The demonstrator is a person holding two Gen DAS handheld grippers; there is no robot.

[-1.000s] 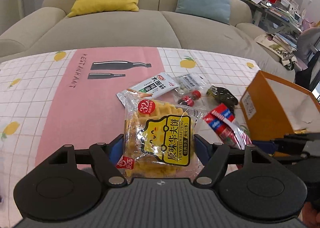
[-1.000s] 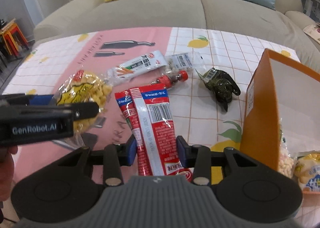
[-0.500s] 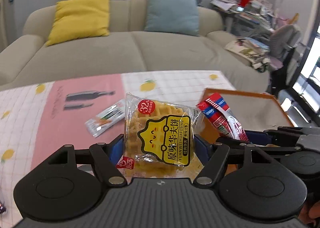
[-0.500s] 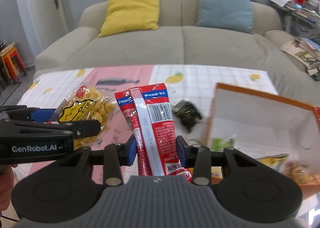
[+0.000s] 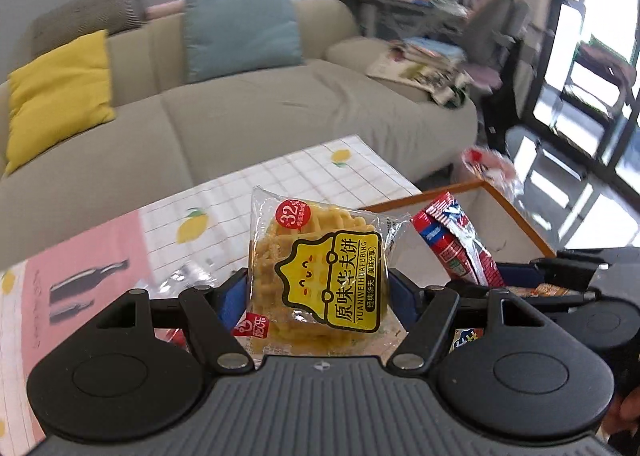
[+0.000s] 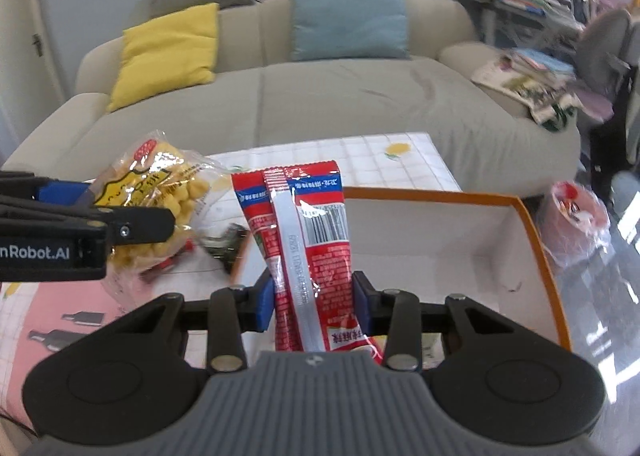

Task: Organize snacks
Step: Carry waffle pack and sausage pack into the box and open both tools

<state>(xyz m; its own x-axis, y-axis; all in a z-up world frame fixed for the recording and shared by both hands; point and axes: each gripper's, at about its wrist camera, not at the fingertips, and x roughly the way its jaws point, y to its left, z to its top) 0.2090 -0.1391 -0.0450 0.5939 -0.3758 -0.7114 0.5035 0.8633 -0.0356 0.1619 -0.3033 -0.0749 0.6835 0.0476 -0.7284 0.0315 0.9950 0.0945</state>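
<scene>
- Two packets are in the air at once: the left gripper [image 5: 318, 292] is clamped on a yellow waffle packet [image 5: 320, 276], and the right gripper [image 6: 314, 298] is clamped on a red sachet [image 6: 304, 252], each held upright between closed jaws.
- The orange-rimmed box [image 6: 536, 240] sits at the table's right end; the sachet is over its open mouth, the waffle packet near its left wall above the tablecloth [image 6: 384, 164].
- The two grippers are close together. In the left wrist view the right gripper's body lies just beside the left one, so a careless turn toward the box could knock them together and shake a packet loose.
- The waffle packet is slick film gripped across its lower half; judging by the crinkled wrap, it may slide or tilt out if the jaws ease too soon, landing on the table short of the box.
- Releasing the sachet high could let it catch on the rim or flop outside, as it is long and limp.
- The box looks light cardboard standing near the table edge; a nudge to its wall might push it toward the floor.
- Squeezing harder to guard against slipping risks crushing the waffle.
- Other snacks [image 6: 224, 244] lie on the cloth below the left gripper and could be swept aside by a low pass.
</scene>
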